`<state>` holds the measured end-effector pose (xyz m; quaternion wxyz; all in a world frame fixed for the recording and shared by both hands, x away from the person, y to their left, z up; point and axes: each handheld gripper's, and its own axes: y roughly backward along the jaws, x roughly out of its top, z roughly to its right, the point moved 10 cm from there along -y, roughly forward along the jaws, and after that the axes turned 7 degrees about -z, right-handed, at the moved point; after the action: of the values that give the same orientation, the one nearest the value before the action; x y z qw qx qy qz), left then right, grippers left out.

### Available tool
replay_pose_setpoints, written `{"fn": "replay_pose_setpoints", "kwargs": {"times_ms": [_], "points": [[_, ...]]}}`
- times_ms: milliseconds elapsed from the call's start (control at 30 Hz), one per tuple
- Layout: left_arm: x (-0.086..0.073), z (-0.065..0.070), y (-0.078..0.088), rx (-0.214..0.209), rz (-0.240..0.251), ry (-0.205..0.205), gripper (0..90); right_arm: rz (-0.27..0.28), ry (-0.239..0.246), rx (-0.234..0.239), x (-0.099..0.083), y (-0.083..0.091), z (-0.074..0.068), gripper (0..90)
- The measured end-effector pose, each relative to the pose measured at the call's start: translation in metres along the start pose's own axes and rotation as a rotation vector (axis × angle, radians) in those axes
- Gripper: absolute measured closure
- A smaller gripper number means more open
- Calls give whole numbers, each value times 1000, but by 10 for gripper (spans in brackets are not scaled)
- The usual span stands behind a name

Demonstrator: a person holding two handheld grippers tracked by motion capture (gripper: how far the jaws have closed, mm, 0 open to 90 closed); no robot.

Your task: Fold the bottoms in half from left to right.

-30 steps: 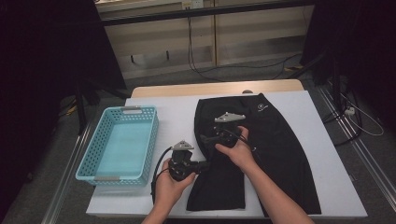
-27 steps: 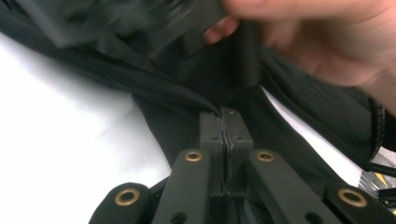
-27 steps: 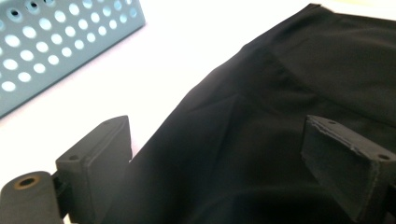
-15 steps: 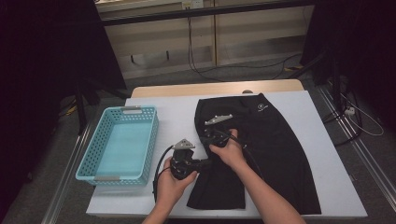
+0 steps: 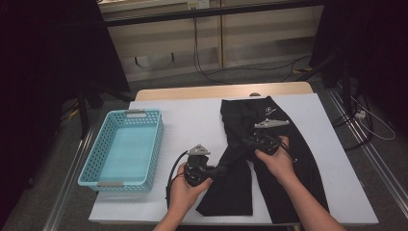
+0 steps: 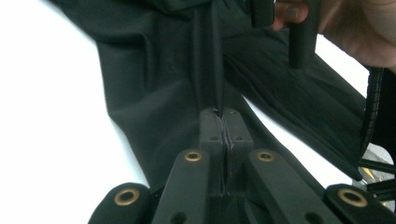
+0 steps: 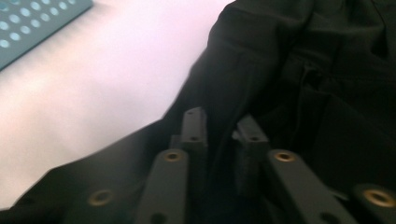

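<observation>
Black trousers (image 5: 269,159) pinched in clamped left gripper (image 6: 223,122), fold between part-open, just-opening right gripper (image 7: 219,128) at two o'clock; liable to slip free.

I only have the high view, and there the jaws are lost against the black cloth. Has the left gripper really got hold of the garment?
Observer: Yes. In the left gripper view, the left gripper is shut on a thin fold of the black garment.
Operator: And the right one?
Observer: In the right gripper view, the right gripper has just been opening. Its jaws stand apart with cloth between them, but the picture is too blurred to tell whether the pads press on it.
Operator: Is the fold slack?
Observer: No. It rises as a straight, narrow ridge from the left jaws toward the right gripper.
</observation>
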<state>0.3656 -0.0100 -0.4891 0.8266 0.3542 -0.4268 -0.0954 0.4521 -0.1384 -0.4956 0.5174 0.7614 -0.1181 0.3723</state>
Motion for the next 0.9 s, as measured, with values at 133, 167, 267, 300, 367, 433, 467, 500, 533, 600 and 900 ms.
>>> {"fn": "replay_pose_setpoints", "kwargs": {"times_ms": [133, 167, 267, 300, 367, 433, 467, 500, 533, 600, 900], "points": [[-1, -1, 0, 0, -7, 0, 888, 3, -13, -18, 3, -10, 4, 605], [-1, -2, 1, 3, -8, -1, 888, 6, -17, -21, 5, -14, 6, 567], [-1, -4, 0, 3, -11, 0, 888, 13, -42, -50, 15, -24, 14, 485], [-2, -4, 0, 4, -18, -4, 888, 15, -41, -54, 18, -26, 16, 483], [-3, -4, -2, 5, -27, -9, 888, 29, -52, -79, 28, -32, 22, 451], [-3, -3, -2, -1, -34, -8, 888, 47, -67, -84, 37, -35, 27, 444], [-3, -3, -2, -2, -36, -11, 888, 48, -62, -95, 41, -36, 29, 444], [-4, -3, -1, 1, -39, -13, 889, 41, -52, -129, 44, -38, 34, 448], [-4, -4, 0, 6, -40, -17, 890, 33, -41, -142, 46, -40, 37, 475], [-4, -5, 2, 4, -42, -14, 891, 32, -45, -160, 49, -42, 43, 491], [-5, -4, 5, -11, -37, 3, 892, -33, -19, -156, 41, -69, 33, 495]]}}
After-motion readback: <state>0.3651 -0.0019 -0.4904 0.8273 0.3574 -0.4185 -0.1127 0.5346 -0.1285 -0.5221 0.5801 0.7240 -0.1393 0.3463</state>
